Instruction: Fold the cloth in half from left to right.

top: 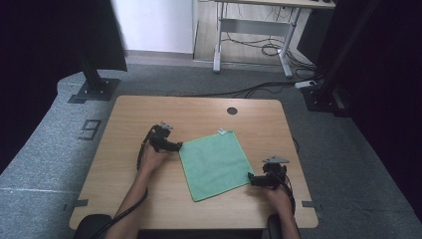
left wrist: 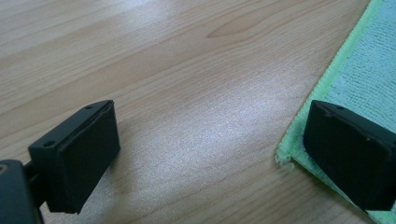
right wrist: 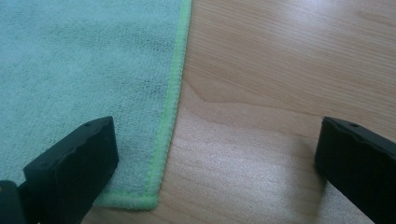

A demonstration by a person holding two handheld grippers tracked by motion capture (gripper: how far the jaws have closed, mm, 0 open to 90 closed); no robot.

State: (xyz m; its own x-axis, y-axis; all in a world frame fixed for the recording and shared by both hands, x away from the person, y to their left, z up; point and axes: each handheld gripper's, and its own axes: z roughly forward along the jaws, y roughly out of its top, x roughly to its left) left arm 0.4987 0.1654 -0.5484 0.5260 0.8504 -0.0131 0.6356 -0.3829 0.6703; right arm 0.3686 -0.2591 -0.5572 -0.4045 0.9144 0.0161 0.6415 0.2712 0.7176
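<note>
While the green cloth lay flat at the middle of the table, the left gripper and right gripper were set at opposite corners, jaws spread wide and gripping nothing, presumably so both corners could be pinched together.

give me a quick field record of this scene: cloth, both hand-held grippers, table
cloth: green cloth lying flat, spread open, white tag at its far corner
left hand-held gripper: open, jaws straddling the cloth's left corner, one jaw over the cloth, one over bare wood
right hand-held gripper: open, jaws straddling the cloth's right corner, likewise
table: light wood, round dark hole near the far edge
likely next move: pinch both corners
</note>
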